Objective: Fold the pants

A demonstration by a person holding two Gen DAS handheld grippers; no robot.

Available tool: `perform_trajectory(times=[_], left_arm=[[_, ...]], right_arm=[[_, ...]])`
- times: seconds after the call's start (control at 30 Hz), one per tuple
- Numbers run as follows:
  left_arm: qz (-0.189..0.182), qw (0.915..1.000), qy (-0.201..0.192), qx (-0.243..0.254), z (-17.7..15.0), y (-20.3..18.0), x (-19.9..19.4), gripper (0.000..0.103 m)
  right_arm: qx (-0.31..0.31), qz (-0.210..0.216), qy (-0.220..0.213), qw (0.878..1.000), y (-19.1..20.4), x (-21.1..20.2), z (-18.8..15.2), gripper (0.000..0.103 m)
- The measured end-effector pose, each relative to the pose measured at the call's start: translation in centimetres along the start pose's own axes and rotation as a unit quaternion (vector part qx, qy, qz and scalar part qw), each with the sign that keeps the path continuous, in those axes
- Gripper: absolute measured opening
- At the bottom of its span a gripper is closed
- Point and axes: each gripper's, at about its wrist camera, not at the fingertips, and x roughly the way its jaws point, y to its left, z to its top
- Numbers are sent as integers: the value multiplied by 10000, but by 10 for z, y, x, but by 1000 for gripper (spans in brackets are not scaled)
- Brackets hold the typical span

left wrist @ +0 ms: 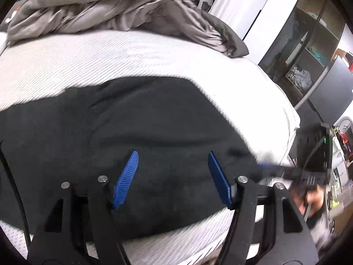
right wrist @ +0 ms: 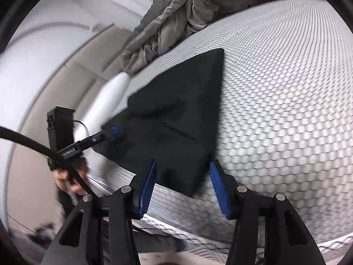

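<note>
A: Pants lie folded and dark on the white mattress, near its edge, well short of the grey duvet.

B: Our left gripper and right gripper both hover with jaws spread, pinching nothing.

A: Then we should grasp matching corners together, lift evenly, and lay the next fold flat.

Black pants, white honeycomb-textured mattress, crumpled grey duvet, blue ribbed pads
</note>
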Motion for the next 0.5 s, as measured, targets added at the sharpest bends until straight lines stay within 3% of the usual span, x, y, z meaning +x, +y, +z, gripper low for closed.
perform_trajectory(times=[0.1,0.13,0.23,0.3,0.4,0.5], left_arm=[[-123,9996,231,81,26,-52,56,63],[-143,9990,391,183,28,-66,72,63],[112,9931,1032,554,25,-95,120,63],[276,9913,1211,446,21,-96,142,63],[257,9932,1131,119,25,-94,148,64],[93,9944,1010,-292,31,-86,147,65]], right_arm=[[29,-276,101,9996,0,13,1,35],[-19,-372,134,9992,1,17,0,25],[-208,-401,199,9988,1,18,-4,7],[-277,-331,252,9987,0,14,-10,3],[-451,-97,409,9981,3,6,-20,2],[-946,-100,926,9912,11,7,-32,2]])
